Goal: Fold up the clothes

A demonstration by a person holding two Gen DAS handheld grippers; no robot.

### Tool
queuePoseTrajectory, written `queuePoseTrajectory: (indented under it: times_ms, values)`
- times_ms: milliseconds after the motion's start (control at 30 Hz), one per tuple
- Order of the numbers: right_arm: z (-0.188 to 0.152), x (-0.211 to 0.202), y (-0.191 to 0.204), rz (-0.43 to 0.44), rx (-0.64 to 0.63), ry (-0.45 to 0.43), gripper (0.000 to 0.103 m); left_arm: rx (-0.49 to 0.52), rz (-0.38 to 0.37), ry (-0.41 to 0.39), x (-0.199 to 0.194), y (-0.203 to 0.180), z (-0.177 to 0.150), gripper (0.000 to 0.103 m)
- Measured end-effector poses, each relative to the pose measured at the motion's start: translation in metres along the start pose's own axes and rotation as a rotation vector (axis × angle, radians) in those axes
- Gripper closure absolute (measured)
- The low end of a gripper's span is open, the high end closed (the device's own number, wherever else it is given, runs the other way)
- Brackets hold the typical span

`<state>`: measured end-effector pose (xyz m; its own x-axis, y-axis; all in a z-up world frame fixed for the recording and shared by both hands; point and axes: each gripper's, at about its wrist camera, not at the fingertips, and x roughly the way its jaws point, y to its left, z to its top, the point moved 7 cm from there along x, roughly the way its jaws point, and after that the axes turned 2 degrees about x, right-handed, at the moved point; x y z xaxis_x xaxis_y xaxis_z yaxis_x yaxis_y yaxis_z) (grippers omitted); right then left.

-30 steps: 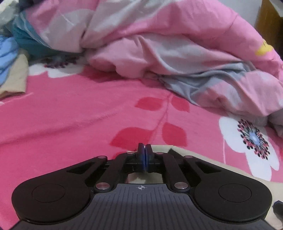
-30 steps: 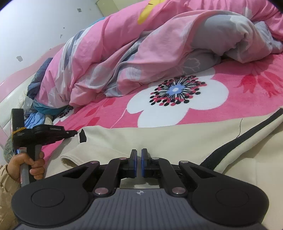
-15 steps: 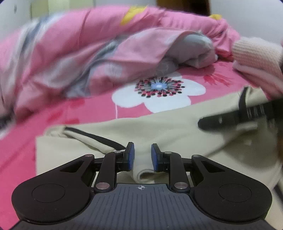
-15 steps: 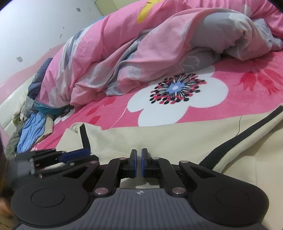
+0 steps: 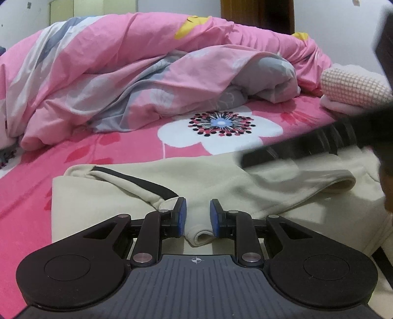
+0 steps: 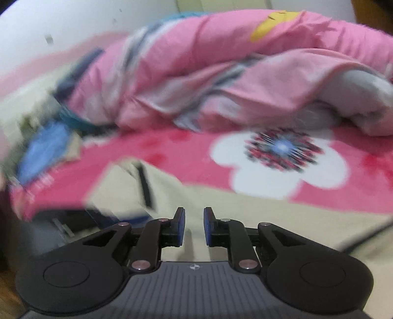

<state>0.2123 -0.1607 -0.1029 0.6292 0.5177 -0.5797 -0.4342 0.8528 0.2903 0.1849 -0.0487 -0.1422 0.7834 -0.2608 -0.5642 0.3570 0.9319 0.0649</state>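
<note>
Swung my left gripper [image 5: 198, 217] over the cream garment [image 5: 221, 186], tilted down, fingers apart astride a fold; right gripper [image 6: 194, 225] lifting, jaws opening, nothing between.

- A bed fills most of the view, its sheet [image 5: 103, 157] bright pink with a big white flower print.
- A rumpled pink-and-grey quilt [image 5: 137, 73] lies heaped along the far edge of the bed.
- Behind it stands a plain pale wall [image 5: 339, 27].
- A dark wooden panel [image 5: 258, 12], perhaps a door, rises near the far right corner.
</note>
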Motion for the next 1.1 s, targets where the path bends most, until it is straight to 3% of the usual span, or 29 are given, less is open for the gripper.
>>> queuePoseTrajectory:
  times_ms: [67,167,233,333,533,667,833,900,967,1100]
  values:
    - [0.008,0.025,0.004,0.001,0.002,0.046,0.086,-0.008,-0.006,0.0,0.0,0.001,-0.001,0.081]
    - [0.001,0.071,-0.004,-0.034,0.047,0.182,0.09,-0.02,-0.014,0.004,0.001,0.002,-0.002,0.081]
    - [0.009,0.072,-0.004,-0.036,0.086,0.189,0.089,-0.029,-0.02,0.007,0.001,0.003,-0.002,0.081]
    - [0.03,0.06,0.008,-0.014,0.076,0.131,0.089,-0.036,-0.026,0.01,0.0,0.004,-0.001,0.081]
    - [0.028,0.111,-0.001,-0.058,0.102,0.212,0.095,-0.046,-0.032,0.007,-0.001,0.005,-0.002,0.081]
    - [0.043,0.055,-0.016,-0.064,0.203,0.086,0.094,-0.058,-0.039,0.009,-0.001,0.006,-0.002,0.081]
    - [0.014,-0.043,-0.03,-0.171,0.14,-0.068,0.093,-0.072,-0.041,0.016,-0.001,0.008,0.0,0.081]
    - [-0.014,-0.048,-0.036,-0.183,0.115,-0.032,0.092,-0.074,-0.041,0.015,-0.002,0.008,0.0,0.081]
    - [-0.045,-0.036,-0.047,-0.255,0.09,0.043,0.096,-0.077,-0.041,0.013,-0.002,0.009,0.0,0.081]
    - [-0.056,-0.036,-0.044,-0.293,0.053,-0.032,0.094,-0.082,-0.041,0.01,-0.002,0.009,0.001,0.081]
